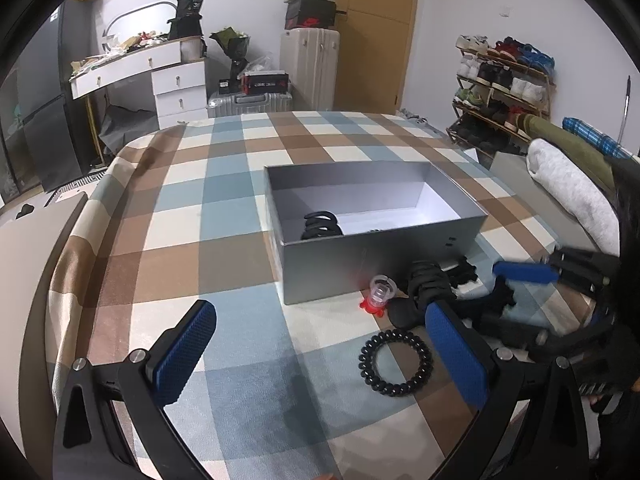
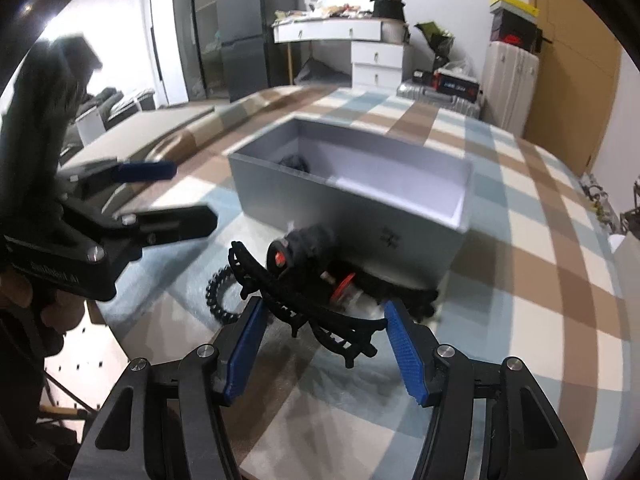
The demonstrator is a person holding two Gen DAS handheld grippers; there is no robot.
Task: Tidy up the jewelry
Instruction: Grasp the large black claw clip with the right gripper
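Observation:
A grey open box (image 1: 376,256) sits on the checked tablecloth and holds a black spiral hair tie (image 1: 322,224). In front of it lie a black coil bracelet (image 1: 395,362), a small clear and red piece (image 1: 379,294) and black hair clips (image 1: 430,280). My left gripper (image 1: 320,348) is open and empty above the cloth, left of the bracelet. My right gripper (image 2: 322,336) is open with its fingers on either side of a black claw clip (image 2: 304,304), not closed on it. The box (image 2: 352,204) and the bracelet (image 2: 220,290) also show in the right wrist view.
The bed's left edge (image 1: 80,240) drops away. A rolled grey towel (image 1: 576,192) and folded fabrics lie at the right. A white dresser (image 1: 160,80), suitcases (image 1: 310,68) and a shoe rack (image 1: 504,92) stand beyond the bed.

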